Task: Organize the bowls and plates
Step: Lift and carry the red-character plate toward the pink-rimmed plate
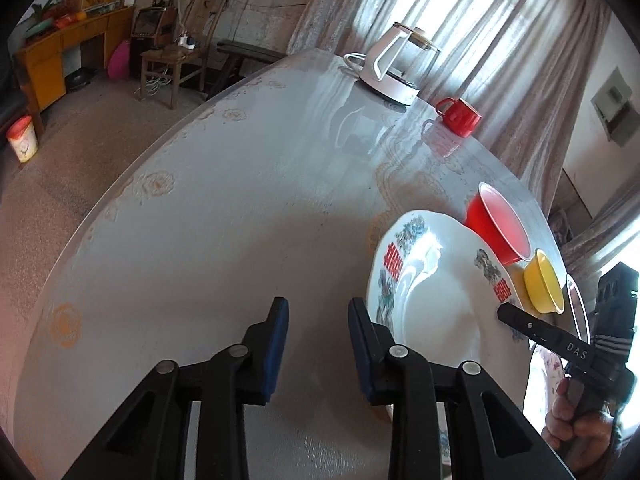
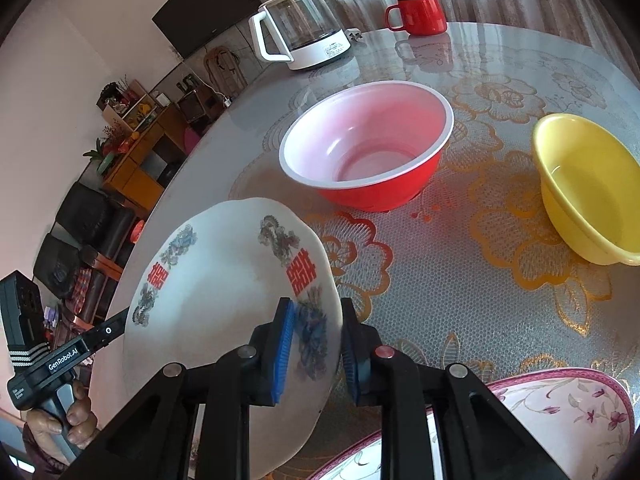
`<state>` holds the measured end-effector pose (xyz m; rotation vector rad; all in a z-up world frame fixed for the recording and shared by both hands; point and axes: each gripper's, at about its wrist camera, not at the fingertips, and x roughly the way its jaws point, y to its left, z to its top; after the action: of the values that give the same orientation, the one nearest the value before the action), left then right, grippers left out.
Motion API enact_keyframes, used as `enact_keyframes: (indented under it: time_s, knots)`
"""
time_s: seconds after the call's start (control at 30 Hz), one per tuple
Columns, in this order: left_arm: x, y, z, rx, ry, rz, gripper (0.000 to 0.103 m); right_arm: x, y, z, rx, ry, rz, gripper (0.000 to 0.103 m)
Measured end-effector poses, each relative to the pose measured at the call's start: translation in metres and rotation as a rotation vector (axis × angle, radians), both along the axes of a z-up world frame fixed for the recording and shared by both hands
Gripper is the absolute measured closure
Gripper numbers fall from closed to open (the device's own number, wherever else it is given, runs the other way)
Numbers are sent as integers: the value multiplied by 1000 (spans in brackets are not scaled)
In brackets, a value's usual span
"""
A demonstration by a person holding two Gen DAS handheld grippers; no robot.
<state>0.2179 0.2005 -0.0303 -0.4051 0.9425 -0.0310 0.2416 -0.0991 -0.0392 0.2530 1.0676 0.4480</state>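
While the right gripper (image 2: 316, 344) pinched the rim of the white plate (image 2: 224, 300), its jaws narrow on the edge, the plate rode tilted above the table (image 2: 460, 300), likely so it could be carried to a stack. Left gripper (image 1: 318, 344) hung just beside the plate's other edge, jaws narrow with nothing between them, perhaps ready to steady it. 2 bowls stood beyond, well apart from the plate: red bowl (image 2: 368, 144) and yellow bowl (image 2: 588, 188). Floral plate (image 2: 568, 416) lay just under the right gripper, a probable landing spot. Kettle (image 2: 300, 28) and mug (image 2: 418, 14) sat at the far edge, clear of the work.
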Motion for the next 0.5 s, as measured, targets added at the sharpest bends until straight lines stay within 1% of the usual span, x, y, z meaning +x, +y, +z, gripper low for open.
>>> enact_keyframes:
  time_s: [0.13,0.2,0.23,0.27,0.4,0.47,0.5]
  knots:
    - [3,7,0,-39,-6,-3,74,0,0,0,5,-4,10,81]
    - [0,9,0,-25,-26,-8,69,-2,-1,1,-1,-3,16,81]
    - [-1,10,0,-33,-31,-15,68,-3,0,2,-8,-3,24,81]
    - [-2,11,0,-48,-34,-16,68,-4,0,2,-14,-8,32,81]
    - [-5,12,0,-47,-49,-18,66,-4,-2,2,1,-8,41,80]
    - [-10,16,0,-69,-59,-4,62,-5,-4,2,9,-5,46,80]
    - [-14,19,0,-76,-71,7,58,-6,-5,1,16,0,48,80]
